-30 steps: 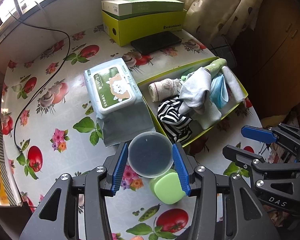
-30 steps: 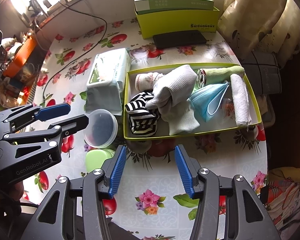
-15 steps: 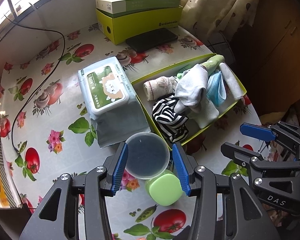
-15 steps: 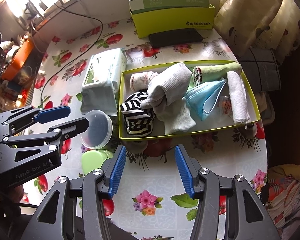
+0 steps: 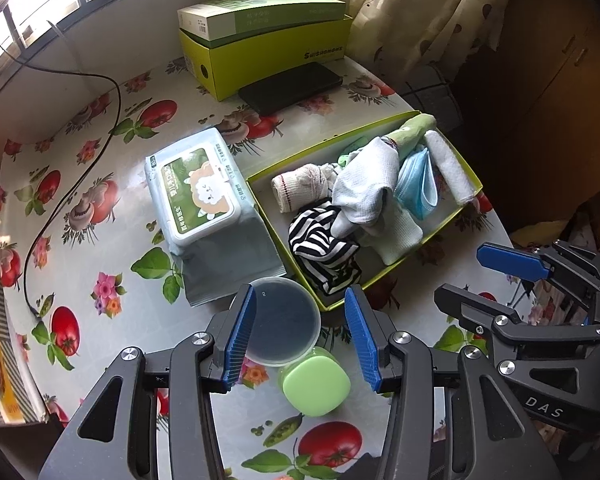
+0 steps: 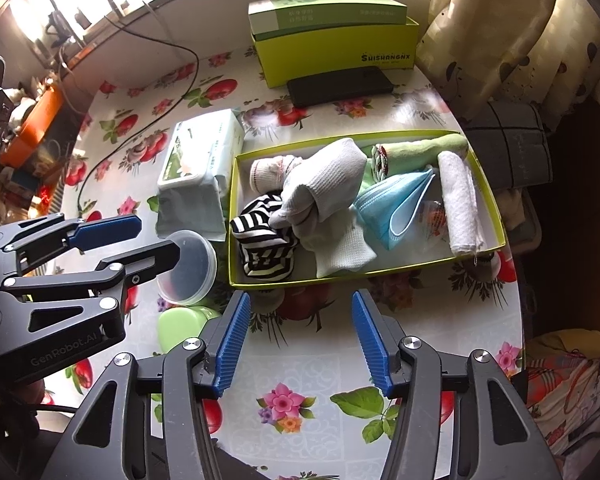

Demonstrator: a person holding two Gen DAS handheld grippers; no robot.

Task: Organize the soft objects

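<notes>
Tabletop covered in a glossy tomato-and-flower oilcloth (image 6: 308, 368) is seen from slightly farther back than a second ago, both grippers having been drawn toward the near edge. Bare cloth lies open between the right gripper (image 6: 298, 342) and the shallow yellow-green cardboard tray (image 6: 496, 216), whose right end nearly reaches the table's right edge. Inside the tray a white knitted sock (image 6: 324, 188), black-and-white striped cloth (image 6: 264, 244), blue face mask (image 6: 396, 208), rolled white towel (image 6: 458, 204) and green cloth roll (image 6: 424, 150) are packed, all lying just beyond the right gripper, whose jaws are held wide and empty. The left gripper (image 5: 300, 340) is likewise spread wide over a round clear plastic lid (image 5: 282, 326) and small green case (image 5: 316, 386), left of the tray.
</notes>
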